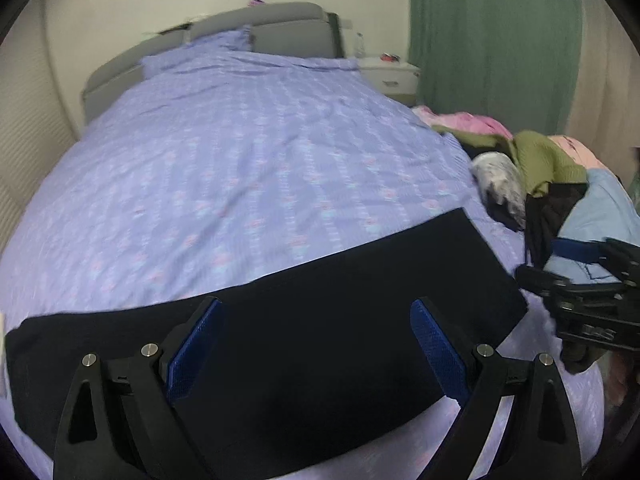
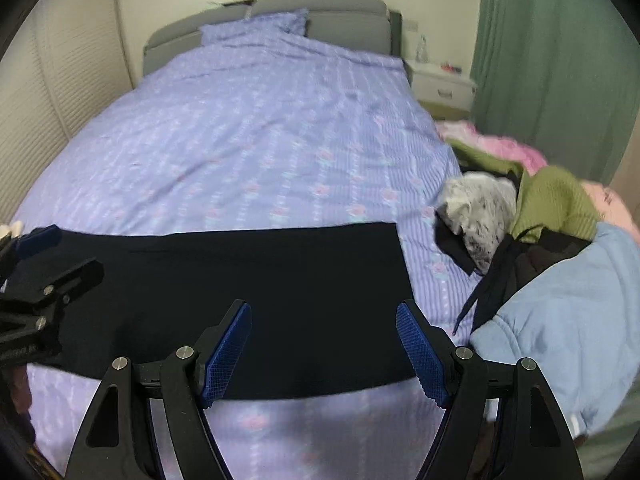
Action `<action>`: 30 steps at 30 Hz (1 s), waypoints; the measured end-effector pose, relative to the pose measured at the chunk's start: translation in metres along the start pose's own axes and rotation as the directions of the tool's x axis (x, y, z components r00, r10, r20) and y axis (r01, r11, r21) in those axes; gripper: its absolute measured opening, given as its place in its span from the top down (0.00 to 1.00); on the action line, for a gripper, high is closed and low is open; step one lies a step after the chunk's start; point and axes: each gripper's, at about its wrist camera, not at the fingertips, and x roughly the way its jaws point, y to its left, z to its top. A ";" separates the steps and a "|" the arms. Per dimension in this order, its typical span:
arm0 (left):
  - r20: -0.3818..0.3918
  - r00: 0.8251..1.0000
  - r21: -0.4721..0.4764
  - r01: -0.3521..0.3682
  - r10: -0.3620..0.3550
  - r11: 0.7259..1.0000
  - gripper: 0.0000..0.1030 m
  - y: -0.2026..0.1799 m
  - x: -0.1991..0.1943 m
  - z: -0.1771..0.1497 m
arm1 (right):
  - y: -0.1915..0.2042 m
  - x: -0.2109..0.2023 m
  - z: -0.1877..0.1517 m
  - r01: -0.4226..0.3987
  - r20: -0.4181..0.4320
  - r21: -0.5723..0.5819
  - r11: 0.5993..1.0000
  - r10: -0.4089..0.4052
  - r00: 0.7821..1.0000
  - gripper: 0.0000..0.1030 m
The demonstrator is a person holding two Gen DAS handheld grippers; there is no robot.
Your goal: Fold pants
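Observation:
Dark navy pants [image 1: 304, 344] lie flat as a long folded band across the near part of the bed, also in the right wrist view [image 2: 248, 276]. My left gripper [image 1: 316, 312] hovers over the band's middle, jaws wide apart, nothing between the blue pads. My right gripper [image 2: 323, 316] hangs above the band's right end, also open and holding nothing. Each gripper shows at the edge of the other's view: the right gripper [image 1: 560, 264] at the far right, the left gripper [image 2: 52, 252] at the far left.
The bed's lilac patterned cover [image 1: 240, 160] stretches back to a grey headboard [image 1: 280, 28]. A heap of clothes [image 2: 540, 220], green, pink, pale blue and black, lies on the right side. A white nightstand [image 2: 440, 80] and a green curtain [image 2: 552, 60] stand beyond.

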 end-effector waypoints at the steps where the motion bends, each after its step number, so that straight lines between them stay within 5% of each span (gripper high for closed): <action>1: -0.011 1.000 -0.003 0.023 -0.023 1.000 0.07 -0.007 0.010 0.006 | -0.014 0.016 0.005 -0.001 -0.031 0.018 1.000 0.001 1.000 0.27; 8: -0.067 0.998 0.050 0.006 -0.003 0.999 0.07 -0.044 0.070 0.026 | -0.071 0.080 0.017 -0.078 -0.135 0.094 0.993 0.091 0.987 0.33; 16: -0.140 0.989 0.004 0.048 -0.047 0.999 0.07 -0.063 0.102 0.025 | -0.108 0.126 0.004 -0.130 -0.198 0.226 0.965 0.176 0.964 0.49; 30: -0.183 0.981 0.044 0.068 -0.059 0.997 0.07 -0.071 0.126 0.013 | -0.113 0.168 -0.009 -0.222 -0.246 0.223 0.949 0.275 0.929 0.46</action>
